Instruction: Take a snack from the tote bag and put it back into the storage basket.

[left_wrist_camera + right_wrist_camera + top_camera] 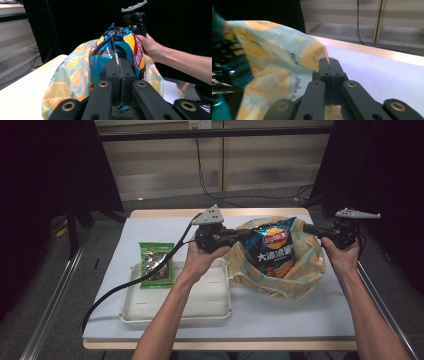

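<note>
Item 1: the fabric bag, pale blue with orange and lemon slices printed on it. We find it on the right half of the table, its mouth held open and raised between the 2 grippers.

Item 2: the chip packet, blue with a red and yellow logo. We see it standing inside the bag, its crimped top poking above the rim; in the left gripper view it rises just behind the jaws.

Item 3: the left gripper. We record its jaws pressed together on the near-left edge of the bag's rim, with cloth pinched between the black pads.

Item 4: the right gripper. We record its jaws likewise clamped flat on the opposite rim; in the right gripper view a fold of the printed cloth comes up from between them.

Item 5: the white tray, near the table's front edge, left of the bag.

Item 6: the green snack packet, lying flat across the tray's far-left rim, well apart from the bag.
</note>
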